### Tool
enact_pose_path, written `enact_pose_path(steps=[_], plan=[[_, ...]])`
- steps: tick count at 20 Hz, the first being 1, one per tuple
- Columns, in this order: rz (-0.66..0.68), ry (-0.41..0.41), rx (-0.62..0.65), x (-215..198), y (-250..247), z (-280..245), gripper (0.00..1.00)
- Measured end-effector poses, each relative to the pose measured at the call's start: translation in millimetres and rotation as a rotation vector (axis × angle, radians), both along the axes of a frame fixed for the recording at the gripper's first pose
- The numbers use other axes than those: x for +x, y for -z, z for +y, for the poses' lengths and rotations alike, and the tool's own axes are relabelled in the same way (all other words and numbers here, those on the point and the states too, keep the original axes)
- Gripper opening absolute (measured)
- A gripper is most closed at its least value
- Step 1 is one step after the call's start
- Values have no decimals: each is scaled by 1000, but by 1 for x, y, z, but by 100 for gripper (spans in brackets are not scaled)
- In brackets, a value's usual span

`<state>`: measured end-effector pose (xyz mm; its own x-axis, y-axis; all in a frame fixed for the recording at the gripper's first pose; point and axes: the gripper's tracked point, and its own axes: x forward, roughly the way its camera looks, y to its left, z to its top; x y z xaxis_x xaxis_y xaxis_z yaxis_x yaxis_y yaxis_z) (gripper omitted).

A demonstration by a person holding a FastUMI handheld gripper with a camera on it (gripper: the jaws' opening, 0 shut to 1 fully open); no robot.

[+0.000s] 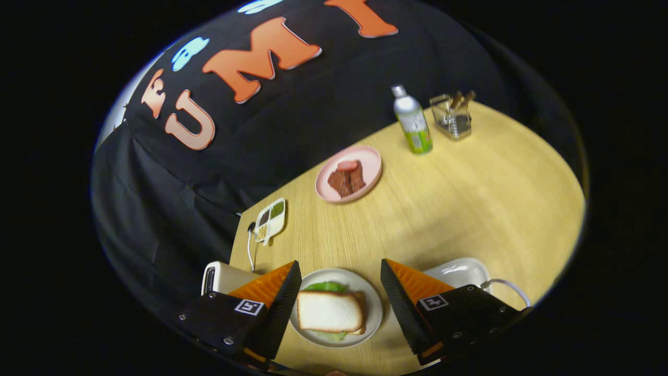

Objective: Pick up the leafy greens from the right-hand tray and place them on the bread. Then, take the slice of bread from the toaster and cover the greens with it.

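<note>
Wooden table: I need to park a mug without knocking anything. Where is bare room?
The widest bare stretch of the light wooden table lies beyond the open gripper, bordered by the pink plate of meat, the green-labelled bottle and the white tray. It is crowded near the fingers, around the white sandwich plate and cream toaster.

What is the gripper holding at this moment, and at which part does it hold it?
Nothing is held. The gripper is open, its fingers apart on either side of the plate, where the bread slice lies over the greens.
</note>
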<state>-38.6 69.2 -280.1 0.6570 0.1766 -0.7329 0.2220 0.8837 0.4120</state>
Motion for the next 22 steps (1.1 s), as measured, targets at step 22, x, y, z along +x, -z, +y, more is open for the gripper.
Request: enact_pose_path(steps=[22], plan=[[-798, 205, -724, 64, -295, -110, 98]])
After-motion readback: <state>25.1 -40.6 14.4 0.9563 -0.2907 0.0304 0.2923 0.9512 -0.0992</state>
